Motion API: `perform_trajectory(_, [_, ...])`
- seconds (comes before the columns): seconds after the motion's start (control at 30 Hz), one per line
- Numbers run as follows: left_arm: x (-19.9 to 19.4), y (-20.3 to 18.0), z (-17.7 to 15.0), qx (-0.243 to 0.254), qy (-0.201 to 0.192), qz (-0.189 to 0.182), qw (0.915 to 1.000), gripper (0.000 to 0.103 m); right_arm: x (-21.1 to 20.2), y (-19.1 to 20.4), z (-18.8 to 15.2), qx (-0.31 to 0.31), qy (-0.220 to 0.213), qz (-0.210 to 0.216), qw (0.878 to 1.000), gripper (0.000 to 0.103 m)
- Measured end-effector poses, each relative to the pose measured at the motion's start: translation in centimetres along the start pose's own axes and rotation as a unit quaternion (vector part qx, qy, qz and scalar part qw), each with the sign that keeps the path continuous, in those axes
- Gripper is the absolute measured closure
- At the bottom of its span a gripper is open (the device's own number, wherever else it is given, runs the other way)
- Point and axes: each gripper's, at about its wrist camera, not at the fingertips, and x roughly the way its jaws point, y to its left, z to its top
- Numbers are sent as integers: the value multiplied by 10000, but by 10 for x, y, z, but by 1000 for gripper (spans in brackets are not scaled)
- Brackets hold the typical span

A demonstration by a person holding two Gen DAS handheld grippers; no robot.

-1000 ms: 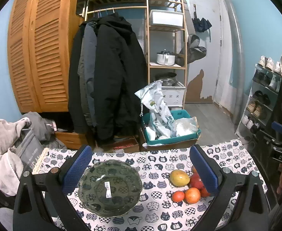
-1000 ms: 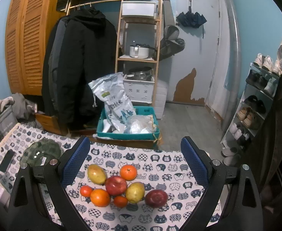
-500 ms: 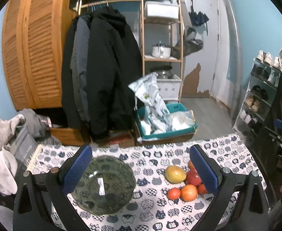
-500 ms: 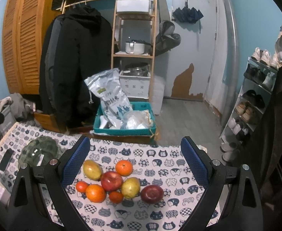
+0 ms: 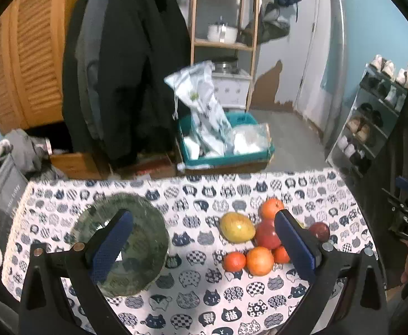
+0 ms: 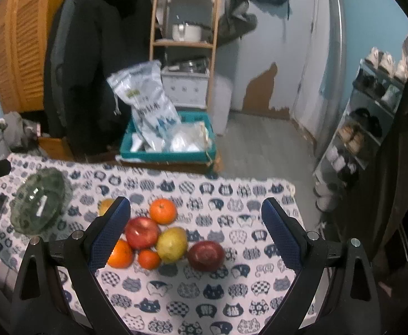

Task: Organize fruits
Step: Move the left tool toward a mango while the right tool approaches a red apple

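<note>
Left wrist view: a tabletop [image 5: 192, 301] covered with a cat-print cloth is seen, and on it, toward the left edge, a green glass bowl [image 5: 142, 240] is set, empty but for a white sticker. The left gripper [image 5: 202, 247] is held above the cloth with its jaws spread wide and nothing between them; its left finger crosses the bowl in the picture. Toward the right edge the fruits are gathered in one touching cluster, well apart from the bowl. In the right wrist view the right gripper [image 6: 195, 236] is likewise held wide apart and empty over the cluster. The largest pieces are a red apple [image 6: 142, 233] and a dark red apple [image 6: 206, 255], the latter at the cluster's right end. A yellow-green fruit [image 6: 172, 244] lies between the two apples. A mango [image 5: 236, 227] is placed at the cluster's left side, nearest the bowl. An orange [image 6: 163, 211] sits at the far side, another orange [image 6: 121, 254] at the near side. A small tangerine [image 6: 149, 259] is tucked at the near side.
</note>
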Motion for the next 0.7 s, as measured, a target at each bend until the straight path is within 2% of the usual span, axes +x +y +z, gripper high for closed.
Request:
perform_trajectory(0.33, [67,-16,-23,74,870,17,9962,1,45,-23,-26,233,690,-82,9973,10])
perform_trajectory(0.7, [119,-23,-41,171,1452,98,9892,1,113,-39,-61,492,1657,-88,9849,10])
